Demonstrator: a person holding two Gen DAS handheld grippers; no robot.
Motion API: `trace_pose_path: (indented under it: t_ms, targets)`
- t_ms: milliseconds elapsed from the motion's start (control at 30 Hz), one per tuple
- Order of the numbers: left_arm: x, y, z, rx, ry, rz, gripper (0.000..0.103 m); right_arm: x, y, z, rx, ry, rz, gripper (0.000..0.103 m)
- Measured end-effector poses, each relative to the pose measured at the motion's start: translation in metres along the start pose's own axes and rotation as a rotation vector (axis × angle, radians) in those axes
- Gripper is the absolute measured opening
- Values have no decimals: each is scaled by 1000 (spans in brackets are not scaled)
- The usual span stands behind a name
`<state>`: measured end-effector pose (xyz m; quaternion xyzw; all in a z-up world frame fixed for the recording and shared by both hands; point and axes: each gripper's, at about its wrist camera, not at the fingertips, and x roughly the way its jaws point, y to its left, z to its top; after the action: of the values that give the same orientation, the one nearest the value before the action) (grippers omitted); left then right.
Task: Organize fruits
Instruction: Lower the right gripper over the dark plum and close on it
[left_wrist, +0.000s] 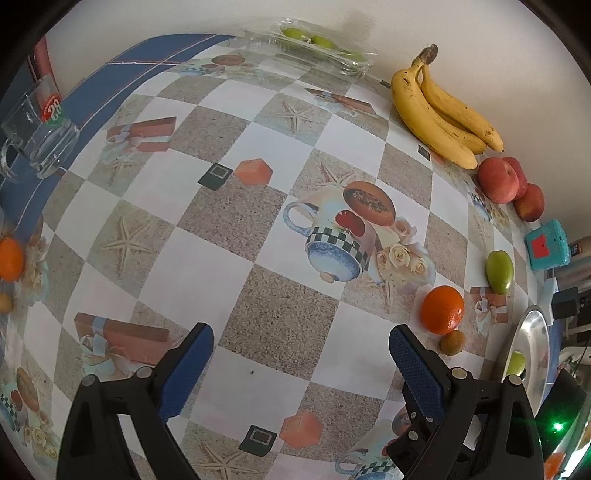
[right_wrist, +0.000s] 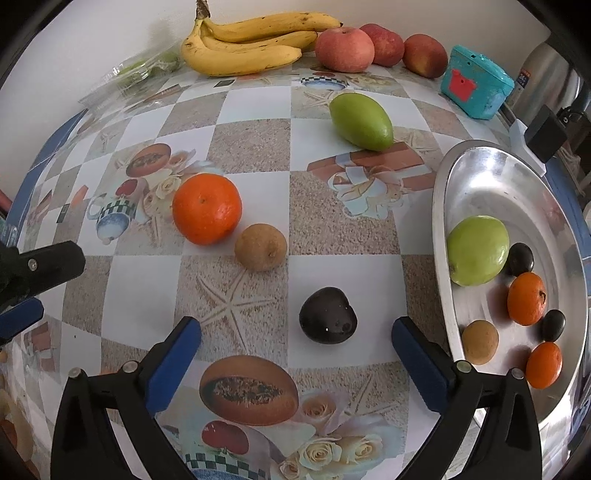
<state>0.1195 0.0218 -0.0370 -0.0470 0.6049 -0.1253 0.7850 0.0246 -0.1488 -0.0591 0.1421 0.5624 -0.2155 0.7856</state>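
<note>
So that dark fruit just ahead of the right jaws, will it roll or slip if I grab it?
The dark fruit looks glossy, so it may slip in the jaws. Its lumpy, uneven shape probably limits rolling. It sits alone on flat tablecloth, so a nudge could slide it.

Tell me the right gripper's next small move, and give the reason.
Probably ease the right gripper forward and down around the dark fruit, then close. Its jaws are open and empty, and that fruit lies loose on the tablecloth between the fingertips, closest of those outside the metal bowl, which already holds similar ones.
</note>
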Motion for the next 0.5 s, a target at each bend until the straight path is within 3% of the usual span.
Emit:
trace_pose_path:
  t_ms: [267, 500]
  targets:
    - [-2, -3, -1, 13, -3, 1, 98, 3, 4, 0, -7, 1, -1, 103]
    - [0, 0, -1, 0, 4, -6, 98, -2, 5, -17, 29, -48, -18, 103]
